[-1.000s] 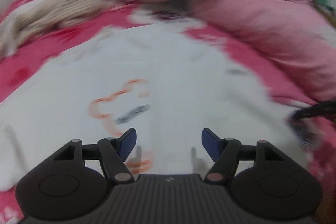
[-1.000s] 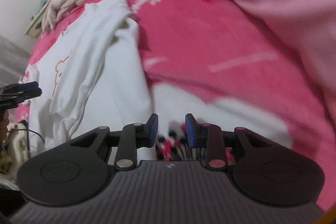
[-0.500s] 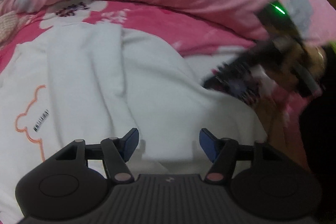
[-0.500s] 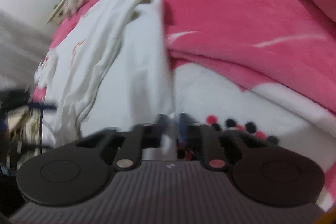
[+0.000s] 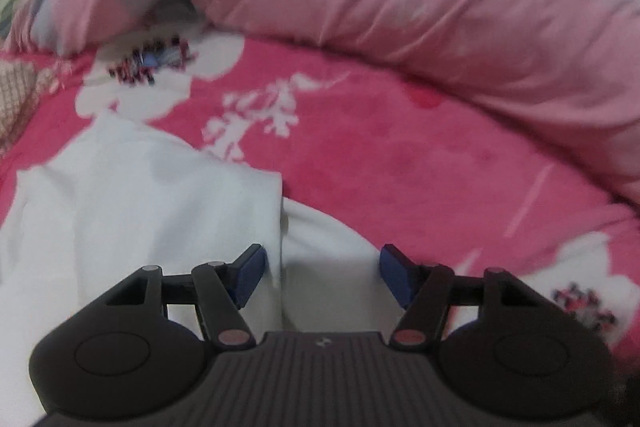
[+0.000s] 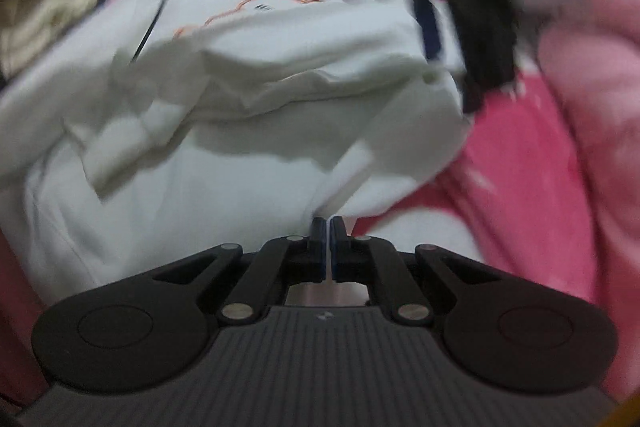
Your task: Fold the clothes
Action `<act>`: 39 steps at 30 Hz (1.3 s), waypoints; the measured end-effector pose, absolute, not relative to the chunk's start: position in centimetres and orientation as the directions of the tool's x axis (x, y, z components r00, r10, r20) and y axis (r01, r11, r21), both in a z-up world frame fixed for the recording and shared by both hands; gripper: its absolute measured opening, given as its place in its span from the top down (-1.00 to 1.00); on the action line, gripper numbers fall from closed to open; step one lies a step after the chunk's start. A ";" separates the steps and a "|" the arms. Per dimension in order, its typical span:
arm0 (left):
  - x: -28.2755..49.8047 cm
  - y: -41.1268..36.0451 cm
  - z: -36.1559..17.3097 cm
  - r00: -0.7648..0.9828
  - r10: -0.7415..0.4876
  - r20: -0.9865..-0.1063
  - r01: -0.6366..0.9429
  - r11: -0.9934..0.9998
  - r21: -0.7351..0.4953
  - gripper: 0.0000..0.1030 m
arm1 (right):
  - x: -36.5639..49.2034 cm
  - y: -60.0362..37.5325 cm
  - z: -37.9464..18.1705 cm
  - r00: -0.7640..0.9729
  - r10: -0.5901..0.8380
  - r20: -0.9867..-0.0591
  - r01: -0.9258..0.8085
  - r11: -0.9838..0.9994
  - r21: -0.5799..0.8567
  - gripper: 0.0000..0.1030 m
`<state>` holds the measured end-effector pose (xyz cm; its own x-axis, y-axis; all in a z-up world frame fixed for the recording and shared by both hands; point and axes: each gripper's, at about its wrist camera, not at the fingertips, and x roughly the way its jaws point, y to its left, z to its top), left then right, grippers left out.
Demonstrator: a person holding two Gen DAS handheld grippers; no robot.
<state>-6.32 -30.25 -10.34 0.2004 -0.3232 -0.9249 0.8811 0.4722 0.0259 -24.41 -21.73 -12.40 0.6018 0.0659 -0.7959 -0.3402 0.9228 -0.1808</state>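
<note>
I am holding my left claw [image 5: 320,267] above the white shirt [image 5: 132,211], and its blue pads [image 5: 249,269] are standing apart, about half wide, with nothing pressed between them. They have been closing a little just now. In the left wrist view an edge of the shirt is running straight up between the two pads, nearer to the left pad, and a second white layer is lying under the right side of the gap. The rest of the shirt is spreading to the left of the claw on the pink blanket [image 5: 400,155] with white flowers. A big pink quilt [image 5: 440,7] is lying behind, well apart from the pads.

My right claw [image 6: 329,247] is closed completely. Its pads are pinching a thin white fold of the shirt [image 6: 224,131], which is coming out between the tips and going up into the wrinkled cloth in front of it. In the right wrist view, the shirt is filling the middle and the left, with an orange line drawing near the top. The pink blanket [image 6: 520,187] is lying to the right of it. The top of this view is too blurred for me to tell more.
</note>
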 end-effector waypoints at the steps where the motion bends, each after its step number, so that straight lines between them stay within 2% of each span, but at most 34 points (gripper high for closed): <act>1: -6.3 -30.7 -10.8 0.209 -0.304 -0.930 0.872 0.488 0.036 -0.14 | -24.5 -21.1 -12.5 0.611 0.051 -0.790 -0.364 0.904 -0.223 0.99; 3: -5.9 -30.3 -11.0 0.222 -0.299 -0.928 0.843 0.536 0.029 0.01 | -24.8 -19.9 -12.7 0.637 0.035 -0.770 -0.408 0.863 -0.298 0.99; 5: -5.2 -29.6 -10.8 0.230 -0.306 -0.924 0.806 0.592 0.004 0.48 | -25.3 -19.3 -12.7 0.652 0.039 -0.757 -0.428 0.843 -0.325 0.98; 7: -3.8 -28.6 -10.4 0.205 -0.331 -0.921 0.761 0.646 -0.063 0.73 | -25.7 -19.5 -12.5 0.662 0.052 -0.748 -0.425 0.848 -0.318 0.98; 8: -3.0 -28.0 -10.2 0.180 -0.354 -0.918 0.734 0.669 -0.114 0.78 | -25.8 -19.7 -12.3 0.666 0.059 -0.743 -0.417 0.856 -0.306 0.97; 12: -0.4 -24.4 -9.5 0.105 -0.481 -0.871 0.627 0.712 -0.317 0.82 | -26.5 -21.9 -10.4 0.669 0.169 -0.723 -0.362 0.924 -0.119 0.94; 15: 0.2 -21.8 -9.1 0.112 -0.540 -0.834 0.612 0.699 -0.370 0.82 | -27.5 -25.0 -9.1 0.670 0.267 -0.692 -0.283 0.954 0.094 0.92; 17: 0.4 -20.5 -9.1 0.116 -0.562 -0.819 0.610 0.691 -0.387 0.82 | -27.7 -27.2 -9.3 0.670 0.264 -0.694 -0.187 0.965 0.186 0.85; 21: 0.8 -18.7 -9.3 0.114 -0.611 -0.784 0.607 0.667 -0.432 0.82 | -26.1 -32.7 -11.5 0.661 0.322 -0.678 0.025 0.893 0.449 0.56; 22: 1.0 -18.5 -9.4 0.113 -0.619 -0.777 0.606 0.663 -0.439 0.82 | -25.4 -33.7 -12.3 0.657 0.357 -0.664 0.049 0.858 0.511 0.45; 24: 1.1 -18.1 -9.6 0.118 -0.629 -0.768 0.609 0.657 -0.445 0.82 | -24.1 -34.5 -13.7 0.647 0.406 -0.645 0.071 0.811 0.581 0.37; 25: 1.1 -17.9 -9.7 0.122 -0.632 -0.766 0.611 0.656 -0.443 0.82 | -23.3 -34.5 -14.4 0.639 0.427 -0.640 0.069 0.797 0.600 0.23; 27: 1.1 -17.6 -9.9 0.130 -0.632 -0.764 0.616 0.656 -0.437 0.82 | -22.4 -34.2 -15.6 0.631 0.452 -0.630 0.083 0.769 0.634 0.17; 29: 1.1 -17.3 -10.1 0.138 -0.629 -0.765 0.614 0.660 -0.432 0.82 | -22.0 -33.4 -15.8 0.617 0.498 -0.609 0.060 0.742 0.668 0.23; 30: 1.2 -17.1 -10.2 0.139 -0.630 -0.764 0.612 0.662 -0.434 0.82 | -22.1 -32.7 -15.3 0.611 0.523 -0.594 0.012 0.745 0.667 0.44; 31: 1.2 -17.0 -10.1 0.140 -0.631 -0.763 0.611 0.662 -0.434 0.82 | -22.3 -31.6 -14.4 0.607 0.545 -0.579 -0.068 0.761 0.645 0.54; 35: 1.0 -16.7 -10.1 0.152 -0.629 -0.762 0.627 0.658 -0.418 0.82 | -24.3 -27.8 -11.6 0.572 0.582 -0.578 -0.319 0.807 0.497 0.54; 39: 1.0 -16.5 -10.2 0.158 -0.623 -0.766 0.622 0.665 -0.413 0.82 | -24.7 -28.1 -11.9 0.552 0.577 -0.601 -0.303 0.811 0.501 0.53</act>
<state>1.01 -16.50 -10.20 0.1582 -0.6234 -0.7657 0.6216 0.6654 -0.4133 -24.72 -28.13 -11.95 0.5524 0.5774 -0.6012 -0.3029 0.8110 0.5006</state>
